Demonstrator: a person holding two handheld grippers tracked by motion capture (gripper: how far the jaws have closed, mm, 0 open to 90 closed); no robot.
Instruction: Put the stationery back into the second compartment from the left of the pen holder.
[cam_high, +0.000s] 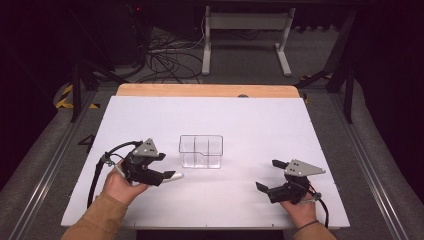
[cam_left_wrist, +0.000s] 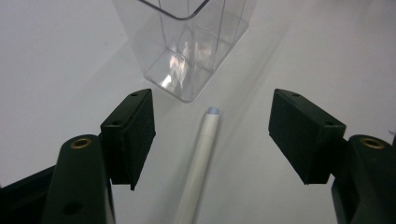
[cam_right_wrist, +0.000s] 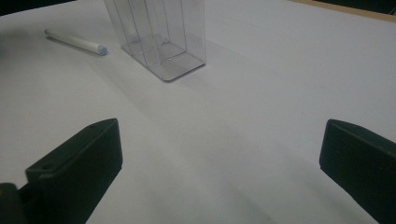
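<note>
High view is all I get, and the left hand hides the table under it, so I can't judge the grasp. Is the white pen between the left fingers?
Observer: Yes. In the left gripper view the white pen lies on the table between the two fingers of the left gripper, with a gap on each side. Neither touches it.
Operator: Which way does its tip point?
Observer: Its pale blue tip points toward the clear container and stops just short of its base.
Operator: Is the container divided?
Observer: Yes, the right gripper view shows clear inner walls running down to its base.
Operator: And the right gripper?
Observer: The right gripper stands open, with bare table between its fingers.
</note>
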